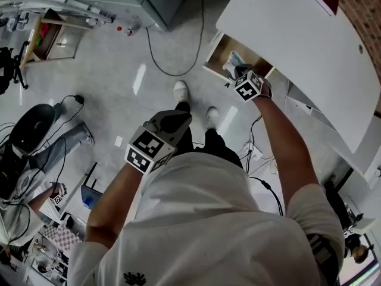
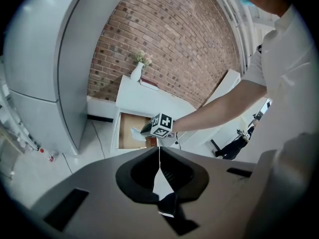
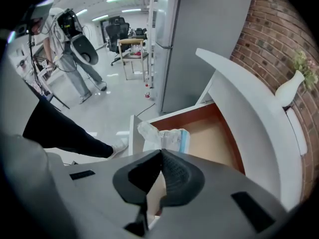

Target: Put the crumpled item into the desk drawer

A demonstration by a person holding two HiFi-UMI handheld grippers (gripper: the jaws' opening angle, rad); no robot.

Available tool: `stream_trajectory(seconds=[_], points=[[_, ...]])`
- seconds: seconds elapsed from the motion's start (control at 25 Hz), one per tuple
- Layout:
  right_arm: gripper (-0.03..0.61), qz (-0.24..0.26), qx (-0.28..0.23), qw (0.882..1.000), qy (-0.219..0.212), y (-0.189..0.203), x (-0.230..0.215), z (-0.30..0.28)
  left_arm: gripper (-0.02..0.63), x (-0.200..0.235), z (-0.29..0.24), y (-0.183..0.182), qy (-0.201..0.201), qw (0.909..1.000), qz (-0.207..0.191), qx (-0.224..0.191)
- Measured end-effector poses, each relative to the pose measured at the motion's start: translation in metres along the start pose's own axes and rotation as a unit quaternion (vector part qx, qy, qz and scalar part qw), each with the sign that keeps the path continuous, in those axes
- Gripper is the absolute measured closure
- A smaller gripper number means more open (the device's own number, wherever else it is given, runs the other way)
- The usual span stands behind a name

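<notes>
The right gripper view gives the closest look at the right gripper (image 3: pixel 160 152): its fingers are pinched on a crumpled wrapper (image 3: pixel 164 137), white with a pale blue edge, which sticks out past the tips and hangs over the open drawer (image 3: pixel 214 133) near its front panel. Any print on the wrapper is too blurred to read. This view also shows a white vase (image 3: pixel 285 92) on the desk (image 3: pixel 249 108) against the brick wall (image 3: pixel 271 29) - the head view shows neither the vase nor the pinch. The head view instead shows the whole stance: the right arm reaching out to the drawer, the left gripper (image 1: pixel 172 121) held back close to the body, and white shoes (image 1: pixel 180 90) on the grey floor (image 1: pixel 119 70). In the left gripper view the left fingers are pressed together with nothing between them, pointing at the drawer from well apart - the black-and-white marker cube (image 2: pixel 162 125) of the right gripper shows in front of it.
</notes>
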State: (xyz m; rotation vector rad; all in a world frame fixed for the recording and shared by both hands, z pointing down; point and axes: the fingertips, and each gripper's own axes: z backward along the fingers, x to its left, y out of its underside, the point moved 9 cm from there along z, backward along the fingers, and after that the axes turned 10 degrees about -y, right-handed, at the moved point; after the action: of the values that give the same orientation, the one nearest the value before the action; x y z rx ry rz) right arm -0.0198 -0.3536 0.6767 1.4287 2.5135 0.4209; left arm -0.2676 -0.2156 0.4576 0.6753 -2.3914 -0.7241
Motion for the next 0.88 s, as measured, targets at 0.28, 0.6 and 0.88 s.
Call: stream_trajectory(seconds=[0.28, 0.6, 0.88], points=[[0.551, 0.003, 0.034, 0.999, 0.001, -0.025, -0.022, -0.074, 0.589, 0.052, -0.019, 0.008, 0.016, 0.9997, 0.012, 0.015], [0.551, 0.001, 0.06, 0.998, -0.001, -0.036, -0.052, -0.131, 0.589, 0.084, -0.037, 0.02, 0.021, 0.9985, 0.035, 0.038], [0.551, 0.024, 0.076, 0.997, -0.016, -0.039, -0.055, -0.152, 0.589, 0.093, -0.046, 0.024, 0.021, 0.9975, 0.049, 0.046]])
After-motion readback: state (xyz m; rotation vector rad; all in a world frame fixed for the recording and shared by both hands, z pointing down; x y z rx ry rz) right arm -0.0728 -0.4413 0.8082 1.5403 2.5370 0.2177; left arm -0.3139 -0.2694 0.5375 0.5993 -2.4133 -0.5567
